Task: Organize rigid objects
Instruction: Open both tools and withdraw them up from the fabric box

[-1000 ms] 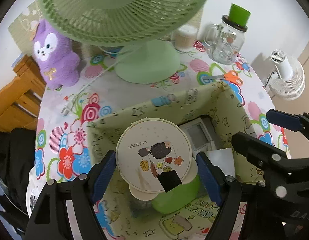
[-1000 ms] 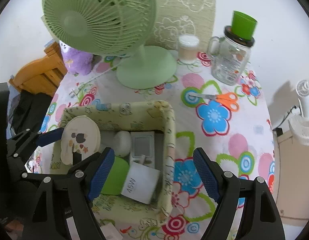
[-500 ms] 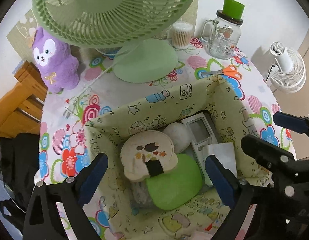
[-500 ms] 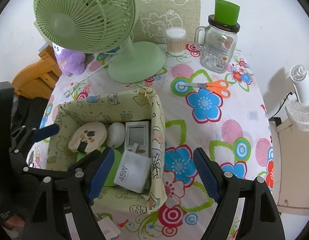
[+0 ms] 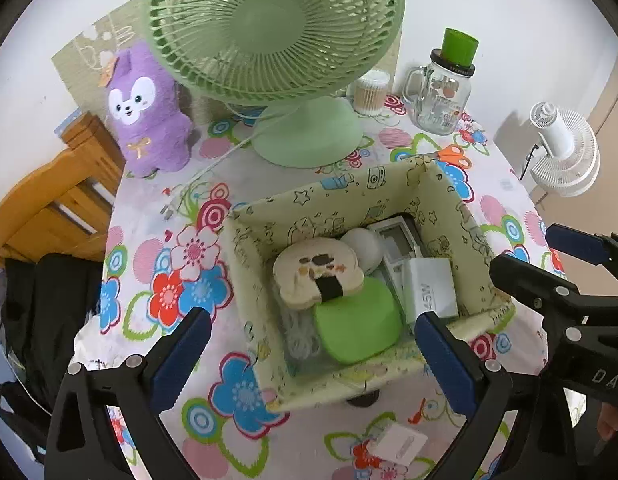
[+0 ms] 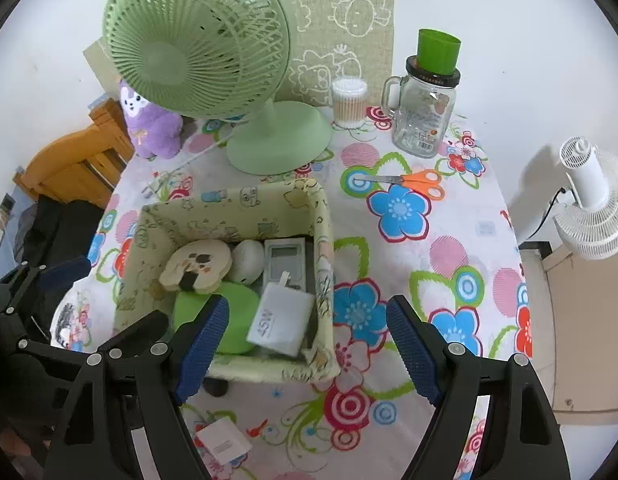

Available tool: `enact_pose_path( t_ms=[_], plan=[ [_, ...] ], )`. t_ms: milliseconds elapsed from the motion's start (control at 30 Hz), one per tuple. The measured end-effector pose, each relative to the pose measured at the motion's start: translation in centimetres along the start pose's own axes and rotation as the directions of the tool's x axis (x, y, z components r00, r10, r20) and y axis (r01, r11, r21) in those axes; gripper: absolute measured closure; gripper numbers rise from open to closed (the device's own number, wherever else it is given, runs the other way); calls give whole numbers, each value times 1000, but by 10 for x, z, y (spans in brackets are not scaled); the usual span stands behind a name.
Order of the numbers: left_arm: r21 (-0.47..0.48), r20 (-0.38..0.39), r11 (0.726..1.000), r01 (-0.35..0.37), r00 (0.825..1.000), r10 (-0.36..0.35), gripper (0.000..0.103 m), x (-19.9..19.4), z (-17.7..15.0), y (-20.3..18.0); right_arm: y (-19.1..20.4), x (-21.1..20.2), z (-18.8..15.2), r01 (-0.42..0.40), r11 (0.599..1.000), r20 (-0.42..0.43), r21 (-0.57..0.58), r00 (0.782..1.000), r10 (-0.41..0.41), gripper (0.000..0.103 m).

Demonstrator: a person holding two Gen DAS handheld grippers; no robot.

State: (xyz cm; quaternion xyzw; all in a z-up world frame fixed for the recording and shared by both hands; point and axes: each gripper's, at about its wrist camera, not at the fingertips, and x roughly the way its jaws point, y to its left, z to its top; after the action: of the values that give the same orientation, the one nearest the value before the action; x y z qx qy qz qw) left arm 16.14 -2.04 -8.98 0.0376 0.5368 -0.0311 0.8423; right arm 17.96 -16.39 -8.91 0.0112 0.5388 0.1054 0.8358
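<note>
Both tools are empty right now. The left gripper [image 5: 309, 354] is spread wide over the near wall of the fabric bin [image 5: 333, 196], and the right gripper [image 6: 309, 344] is spread just as wide, nothing pinched in either.

Ahead of the left gripper, inside the bin, a round cream lid with a hedgehog print [image 5: 319, 276] is seen lying tilted on top of a green bowl [image 5: 357, 322]. Beyond it, a white egg-shaped thing [image 5: 365, 246], a grey remote [image 5: 397, 240] and a white 45W charger [image 5: 431, 290] are packed toward the right wall.

What looks left to sort: a small white plug block [image 6: 224, 445] lying flat on the tablecloth [image 6: 429, 240], below and slightly left of the right gripper, plus orange scissors [image 6: 413, 181] well ahead of it.

The plug block is probably light, hard plastic, smooth and a bit slippery, so a grip across two flat opposite faces is suggested, low and near the middle, or it could get flicked out. The scissors would be better taken across the handles than the thin blades. The bin walls look soft, so they shouldn't be leaned on.
</note>
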Motion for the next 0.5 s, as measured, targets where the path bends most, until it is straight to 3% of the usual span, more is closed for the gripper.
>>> enact_pose_path(
  t_ms=[500],
  plan=[
    [11, 46, 1000, 7, 999, -7, 0, -38, -33, 1, 22, -33, -29, -35, 999, 26, -21, 999, 36, 20]
  ],
)
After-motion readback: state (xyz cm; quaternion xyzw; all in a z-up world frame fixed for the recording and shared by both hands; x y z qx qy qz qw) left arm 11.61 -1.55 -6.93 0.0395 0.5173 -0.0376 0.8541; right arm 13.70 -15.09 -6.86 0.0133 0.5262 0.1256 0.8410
